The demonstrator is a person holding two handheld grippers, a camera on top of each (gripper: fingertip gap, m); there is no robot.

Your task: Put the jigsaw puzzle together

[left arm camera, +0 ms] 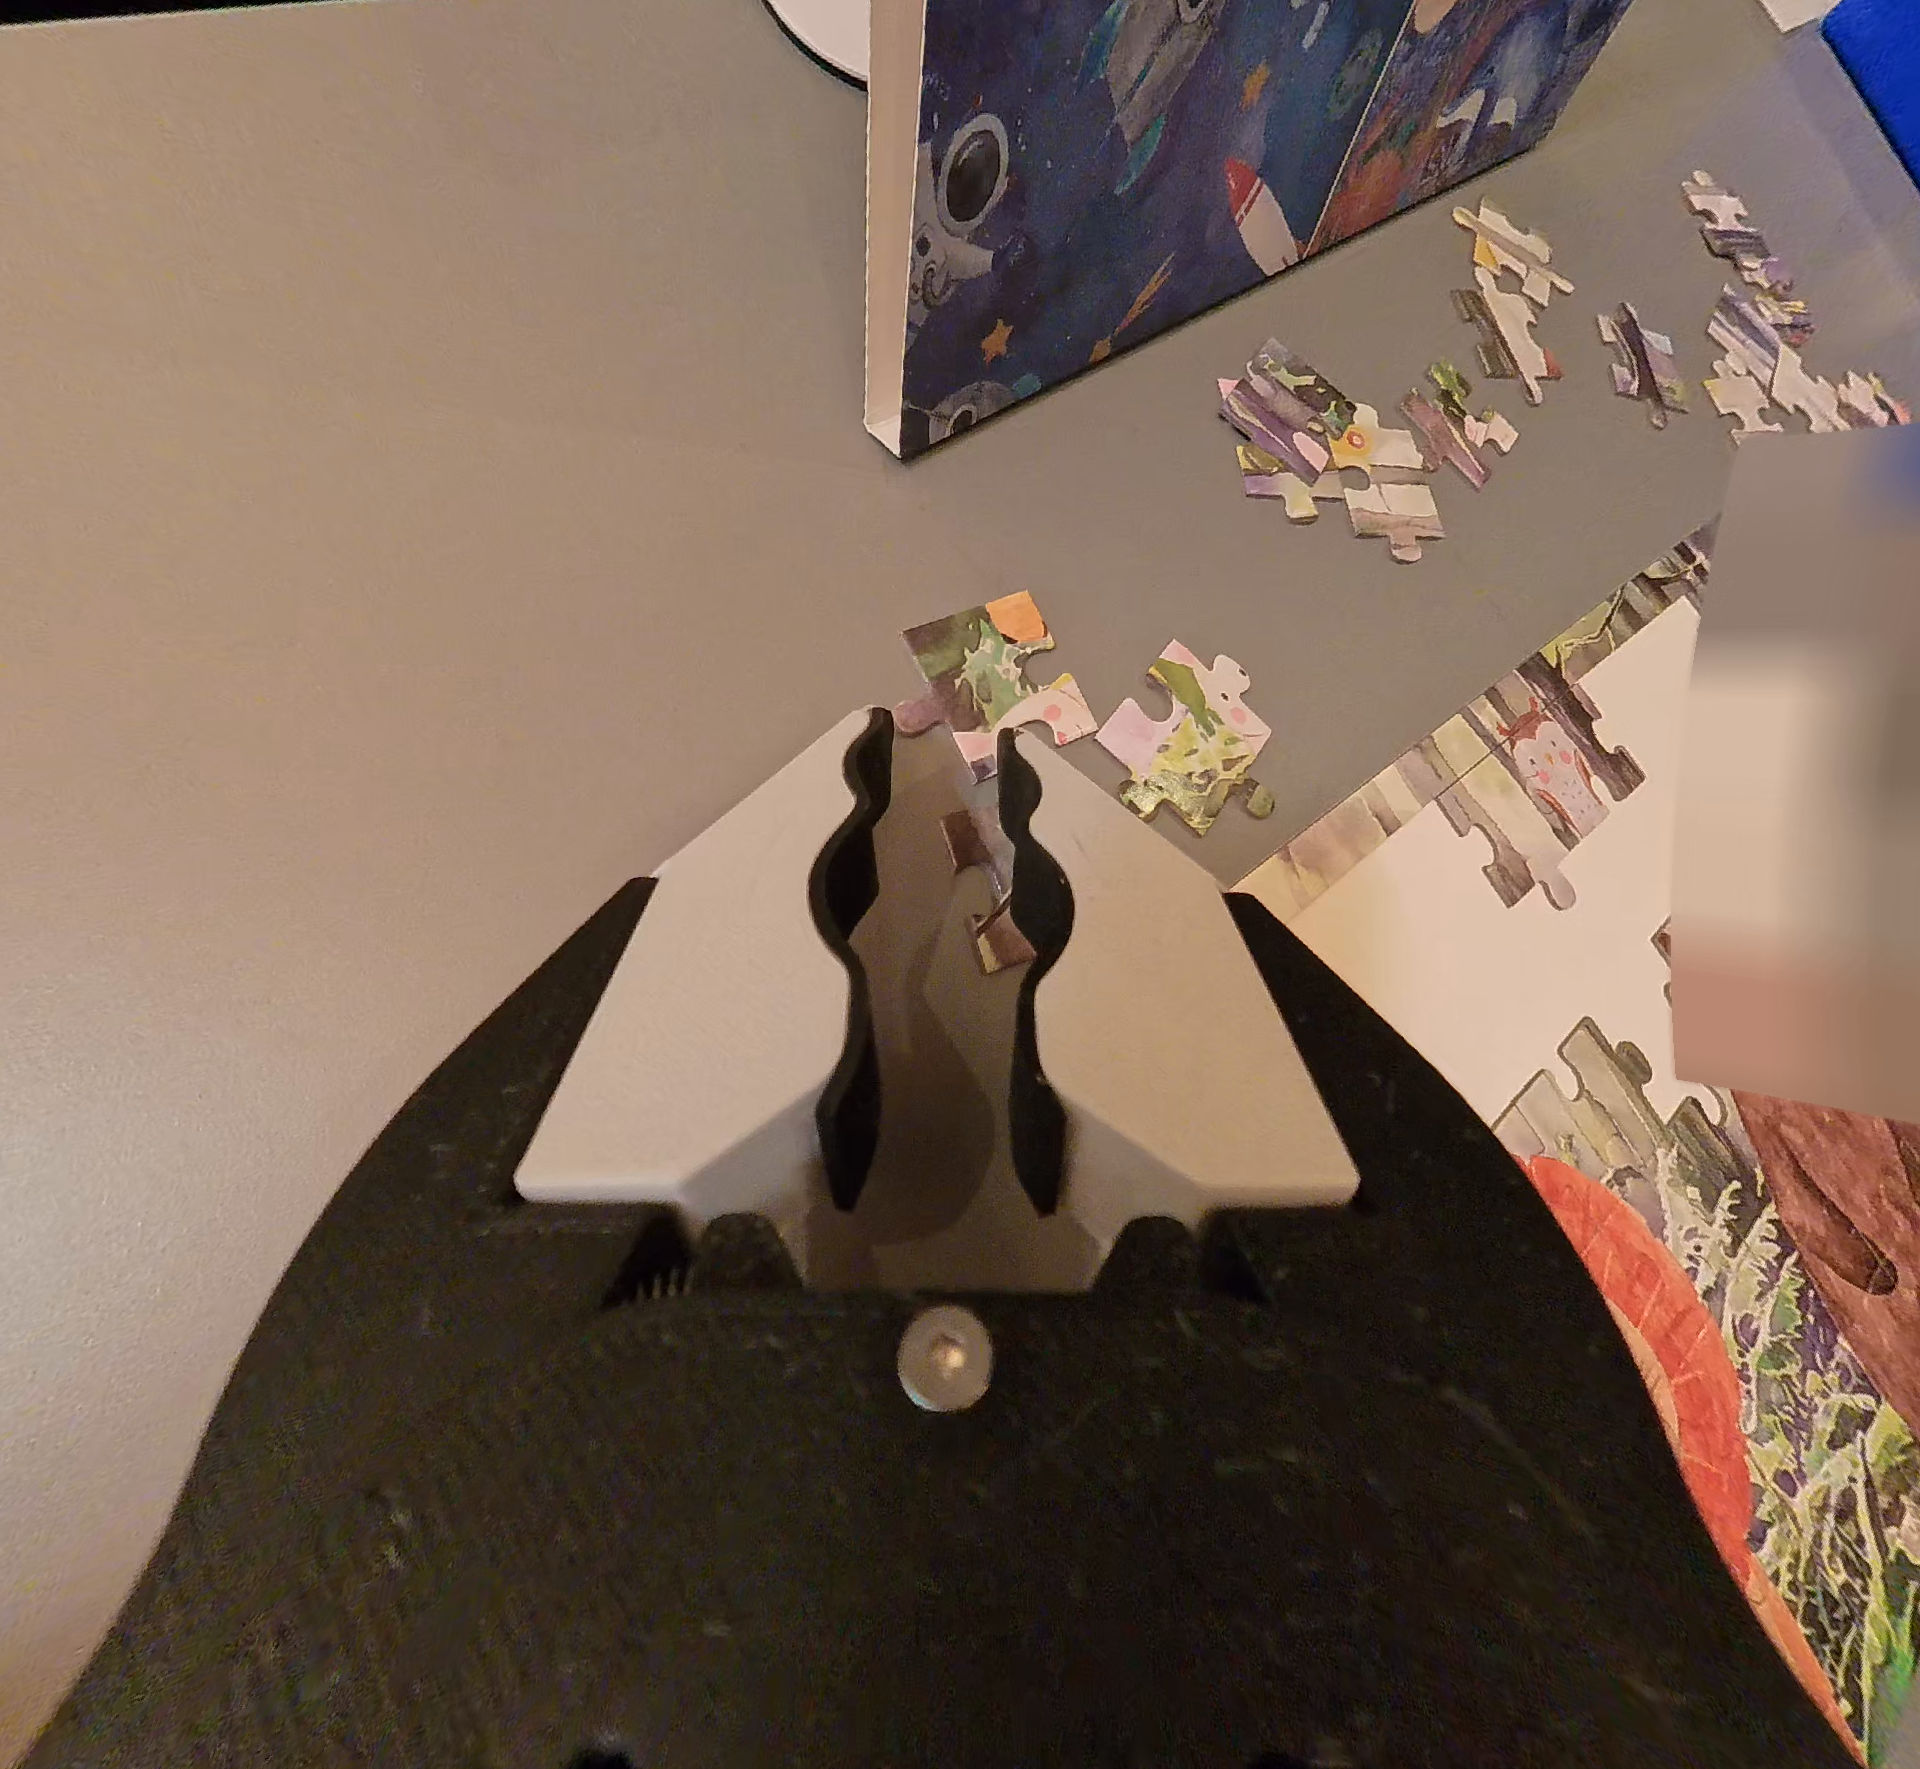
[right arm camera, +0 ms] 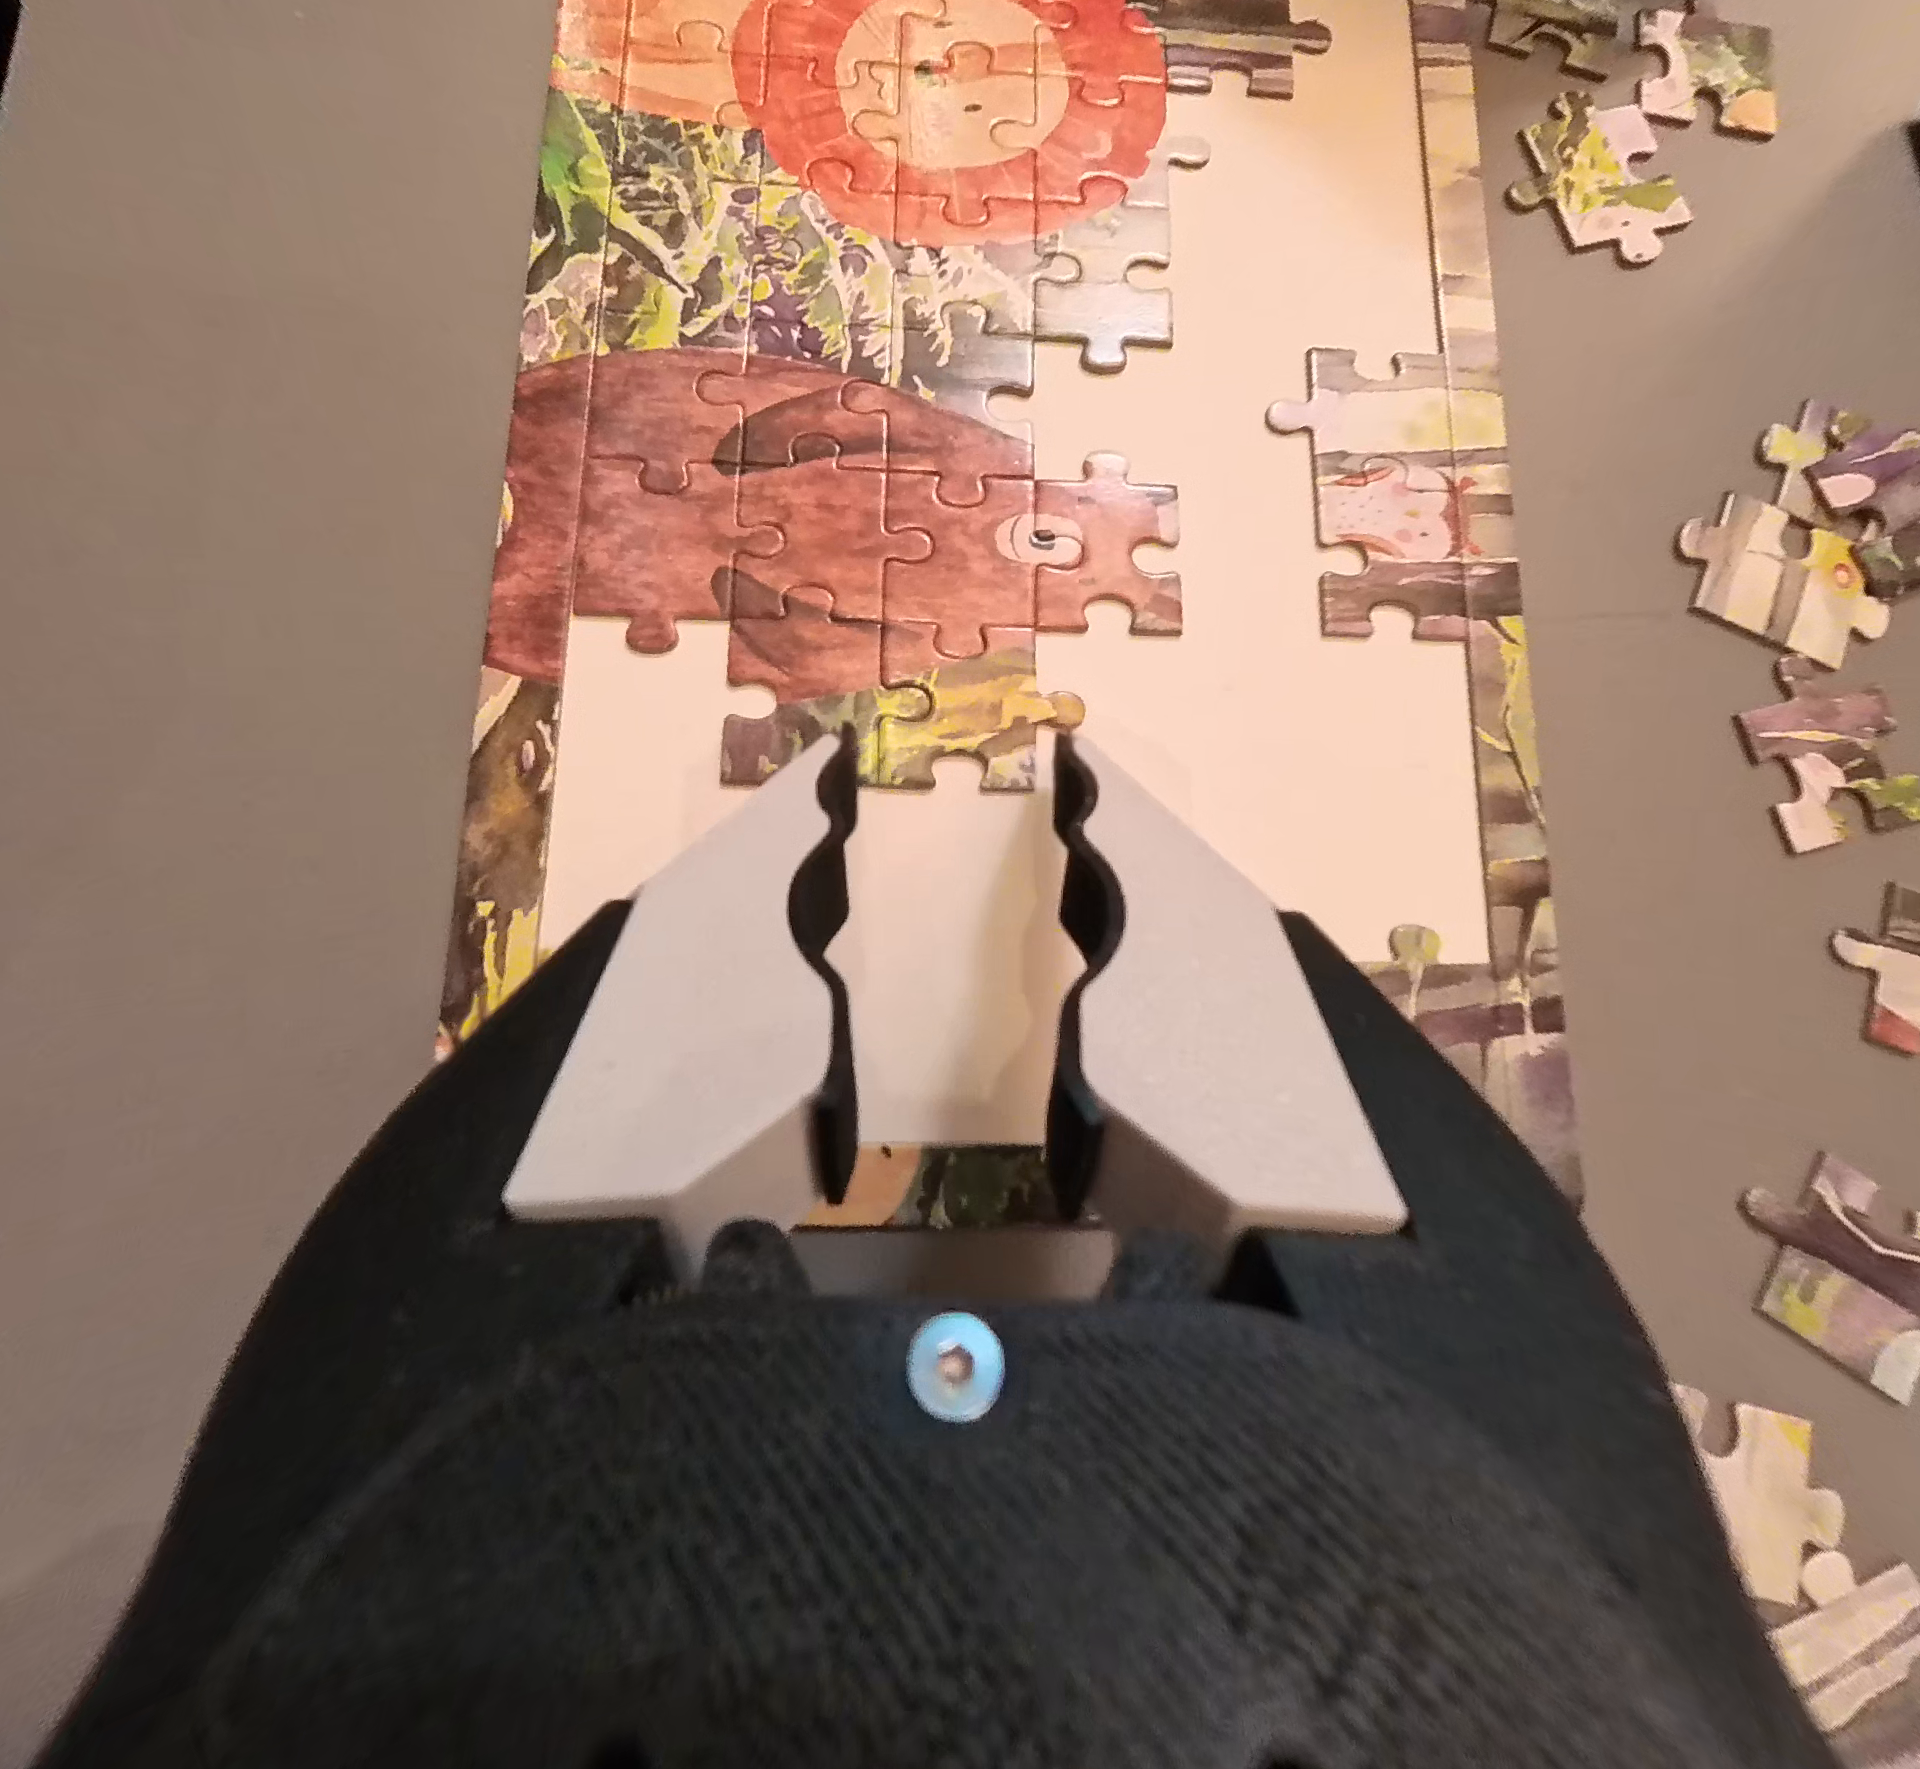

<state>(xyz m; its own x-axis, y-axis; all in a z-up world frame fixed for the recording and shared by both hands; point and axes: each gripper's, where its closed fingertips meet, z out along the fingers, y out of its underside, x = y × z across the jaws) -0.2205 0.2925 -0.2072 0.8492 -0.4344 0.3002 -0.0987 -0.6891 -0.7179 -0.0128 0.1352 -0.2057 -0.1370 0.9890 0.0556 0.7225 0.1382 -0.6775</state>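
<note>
Left gripper (left arm camera: 945, 732), jaws parted w/ nothing held, is hovering over a loose green-and-pink cardboard puzzle piece (left arm camera: 992, 691) on the grey table (left arm camera: 416, 472); probably picking next, needing a lower, centred close. Right gripper (right arm camera: 954, 748), also parted and empty, is hanging above the half-filled jigsaw board (right arm camera: 1247, 784), which only the right wrist view is showing in full.

Bench (left arm camera: 364, 472): bare grey across left half of left wrist frame, open passage. Box (left arm camera: 1195, 109) stands upright at upper centre, walling off that way. Loose pieces (left arm camera: 1340, 441) scattered right of it, more along right edge of right wrist frame (right arm camera: 1787, 576). Board (right arm camera: 1226, 784): bare cream gaps at centre-right and lower left.
</note>
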